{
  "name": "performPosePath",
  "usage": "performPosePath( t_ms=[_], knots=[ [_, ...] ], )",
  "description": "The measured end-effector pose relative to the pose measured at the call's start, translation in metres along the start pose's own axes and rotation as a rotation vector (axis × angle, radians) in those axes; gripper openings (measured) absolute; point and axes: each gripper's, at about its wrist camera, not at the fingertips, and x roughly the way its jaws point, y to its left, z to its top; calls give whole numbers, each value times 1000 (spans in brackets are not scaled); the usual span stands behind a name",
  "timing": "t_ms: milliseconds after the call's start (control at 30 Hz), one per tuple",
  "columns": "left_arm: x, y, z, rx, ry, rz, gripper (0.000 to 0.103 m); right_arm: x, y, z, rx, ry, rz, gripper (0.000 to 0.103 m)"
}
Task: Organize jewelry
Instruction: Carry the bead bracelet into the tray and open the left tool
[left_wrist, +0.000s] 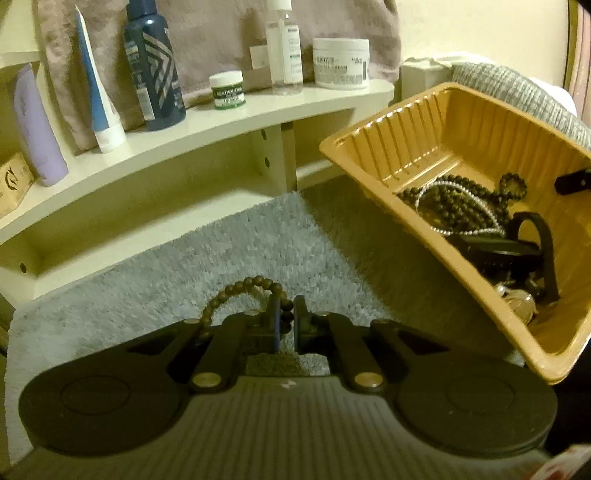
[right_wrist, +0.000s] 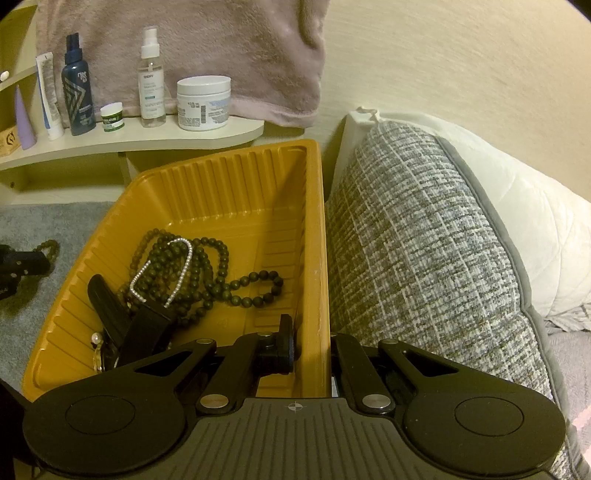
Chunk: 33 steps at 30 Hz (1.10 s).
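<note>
My left gripper (left_wrist: 287, 315) is shut on a brown bead bracelet (left_wrist: 236, 287), whose loop arches up and to the left of the fingers over the grey rug (left_wrist: 295, 240). To its right an orange ribbed tray (left_wrist: 424, 125) tilts above the rug. In the right wrist view my right gripper (right_wrist: 314, 350) is shut on the tray's (right_wrist: 221, 184) right wall, with one finger (right_wrist: 286, 343) inside and the other hidden outside. Inside the tray lie dark bead necklaces (right_wrist: 207, 266), a pearl strand (right_wrist: 184, 245) and black pieces (right_wrist: 110, 306). The left gripper (right_wrist: 22, 266) shows at the far left.
A cream shelf (left_wrist: 221, 122) behind the rug carries a dark blue bottle (left_wrist: 155, 74), tubes, a clear spray bottle (right_wrist: 151, 81) and white jars (right_wrist: 203, 103). A pink towel (right_wrist: 221, 48) hangs behind. A grey woven cushion (right_wrist: 424, 258) and a white pillow (right_wrist: 535, 229) press against the tray's right side.
</note>
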Motion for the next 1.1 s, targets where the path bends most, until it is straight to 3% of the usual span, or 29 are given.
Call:
performPosePath(
  t_ms=[533,833,1100],
  knots=[
    [-40,-5,26,-37,-87,-71,6,-3,-1,-1,1,-5,4,4],
    [-60,-40,58,-17,-155,-202,6,3,-13,-10,53,-6,36,4],
    [-37,-79,70,40,-134,-264,6,9,-26,-19,106,-2,74,4]
  ],
)
